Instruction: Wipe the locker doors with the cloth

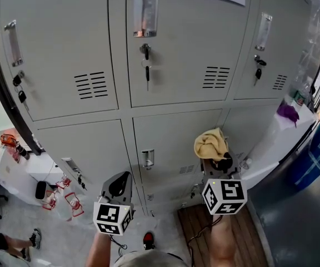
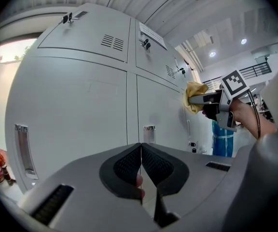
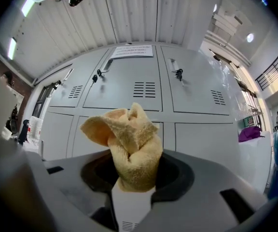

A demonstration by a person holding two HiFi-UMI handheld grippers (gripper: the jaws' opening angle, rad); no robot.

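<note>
Press the cloth (image 3: 125,146) flat on the lower locker door (image 1: 174,135) and sweep in overlapping passes, steering round the handle (image 1: 147,158). Your right gripper (image 1: 221,161) is clamped on the cloth's bunched end. The loose part fans past the tips, at or just off the door. Your left gripper (image 2: 141,168) is closed on nothing.

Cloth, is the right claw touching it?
Touching. The right gripper view shows the right claw pinching the cloth, both jaws pressed against it.
</note>
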